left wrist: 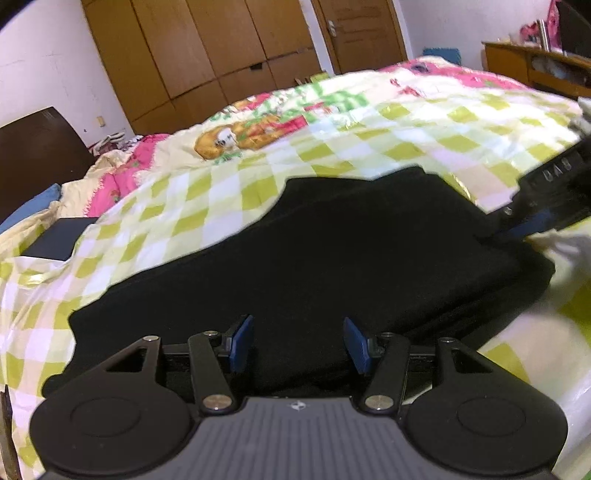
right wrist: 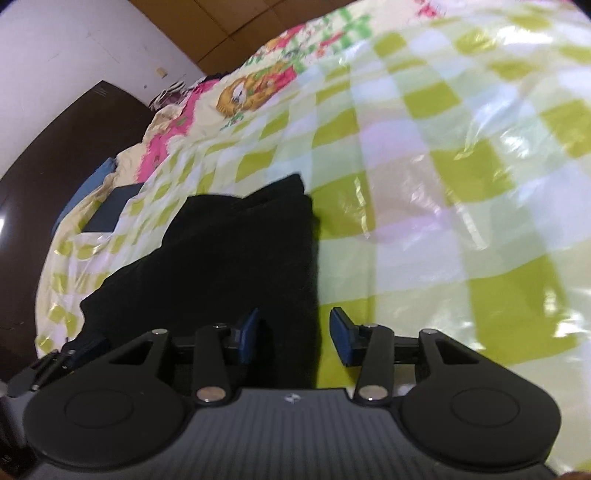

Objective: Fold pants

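The pants [left wrist: 314,251] are plain black. The bedspread [left wrist: 424,129] is checked lime green and white, with pink borders and what looks like an orange cartoon animal. The wardrobe [left wrist: 207,55] is brown.

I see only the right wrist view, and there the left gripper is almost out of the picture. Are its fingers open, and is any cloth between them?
Observer: The left gripper is open. Its fingers stand apart over the near edge of the black pants and pinch nothing.
Operator: Where does my right gripper stand, seen from that side?
Observer: The right gripper is at the right corner of the pants. Whether it touches the cloth I cannot tell.
Operator: What is beyond the bed?
Observer: A wooden door stands behind its far end.
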Demonstrator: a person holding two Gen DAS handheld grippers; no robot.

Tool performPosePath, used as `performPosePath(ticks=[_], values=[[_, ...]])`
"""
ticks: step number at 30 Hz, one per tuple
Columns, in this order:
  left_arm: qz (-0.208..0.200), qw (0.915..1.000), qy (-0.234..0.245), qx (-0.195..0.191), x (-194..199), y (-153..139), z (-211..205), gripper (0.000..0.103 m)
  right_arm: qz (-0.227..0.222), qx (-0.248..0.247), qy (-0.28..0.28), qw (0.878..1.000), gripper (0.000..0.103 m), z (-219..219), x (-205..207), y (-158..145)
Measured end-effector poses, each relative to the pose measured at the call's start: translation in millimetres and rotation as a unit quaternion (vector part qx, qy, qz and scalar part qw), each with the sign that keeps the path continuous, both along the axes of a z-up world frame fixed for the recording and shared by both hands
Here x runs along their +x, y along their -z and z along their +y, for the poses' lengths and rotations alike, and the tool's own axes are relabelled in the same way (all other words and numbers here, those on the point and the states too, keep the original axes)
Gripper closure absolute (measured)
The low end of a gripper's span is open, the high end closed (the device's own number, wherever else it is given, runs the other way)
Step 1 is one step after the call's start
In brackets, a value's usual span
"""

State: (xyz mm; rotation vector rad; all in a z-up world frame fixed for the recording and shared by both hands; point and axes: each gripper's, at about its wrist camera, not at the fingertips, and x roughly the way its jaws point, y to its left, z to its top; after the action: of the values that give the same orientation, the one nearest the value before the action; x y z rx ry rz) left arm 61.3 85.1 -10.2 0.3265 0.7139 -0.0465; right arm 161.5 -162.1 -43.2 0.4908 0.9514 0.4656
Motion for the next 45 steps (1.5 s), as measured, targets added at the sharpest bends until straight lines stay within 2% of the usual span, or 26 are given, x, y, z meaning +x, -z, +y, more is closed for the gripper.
performPosePath(ticks=[6, 9, 11, 16, 17, 18, 19, 20, 22, 30, 37, 40, 45], values=[[0.000, 1.0000, 0.001, -0.001, 2.7, -1.9, 1.1, 0.035, 0.031, 0.071, 0.000, 0.997, 0.056, -1.0, 19.4, 11.8], [-0.003, 1.0000, 0.007, 0.000, 3.6, -3.5, 1.4, 0.035, 0.025, 0.106, -0.017, 0.994, 0.055, -6.2, 16.7, 4.4], [-0.002, 1.0000, 0.008, -0.001, 6.0, -2.3, 1.2, 0.035, 0.014, 0.127, -0.033, 0.991, 0.049, -8.1, 17.7, 4.4], [0.006, 1.0000, 0.003, 0.000, 14.3, 2.7, -0.8, 0.035, 0.045, 0.148, -0.050, 0.987, 0.048, 8.5, 39.7, 23.7], [0.008, 1.0000, 0.002, -0.002, 15.6, 3.5, -1.0, 0.035, 0.048, 0.154, -0.051, 0.986, 0.052, 12.8, 41.4, 25.0], [0.010, 0.9999, 0.002, -0.001, 16.0, 4.1, -0.6, 0.035, 0.046, 0.155, -0.052, 0.986, 0.067, 16.0, 41.9, 25.0], [0.012, 0.9999, 0.002, 0.002, 16.8, 4.9, -1.3, 0.035, 0.046, 0.150, -0.048, 0.986, 0.076, 18.3, 41.6, 24.3], [0.014, 0.9999, 0.003, 0.004, 17.4, 5.3, -2.6, 0.035, 0.054, 0.147, -0.042, 0.987, 0.079, 18.0, 41.6, 24.9], [0.014, 0.9999, 0.005, 0.008, 17.7, 5.0, -5.7, 0.035, 0.065, 0.170, -0.028, 0.983, 0.081, 10.5, 40.0, 25.9], [0.020, 0.9991, 0.038, -0.002, 13.1, 4.0, -38.4, 0.036, 0.059, 0.191, 0.015, 0.980, 0.091, -34.8, 23.2, 16.0], [0.019, 0.9961, 0.085, -0.010, 11.9, 3.3, -77.5, 0.036, 0.052, 0.171, 0.039, 0.983, 0.090, -66.5, 8.1, 11.1], [0.016, 0.9958, 0.090, -0.009, 12.6, 0.8, -82.5, 0.036, 0.064, 0.181, 0.027, 0.981, 0.084, -68.1, 10.7, 14.5], [0.016, 0.9960, 0.088, -0.004, 11.3, -1.9, -80.1, 0.036, 0.068, 0.159, 0.005, 0.985, 0.067, -54.3, 17.0, 17.0]])
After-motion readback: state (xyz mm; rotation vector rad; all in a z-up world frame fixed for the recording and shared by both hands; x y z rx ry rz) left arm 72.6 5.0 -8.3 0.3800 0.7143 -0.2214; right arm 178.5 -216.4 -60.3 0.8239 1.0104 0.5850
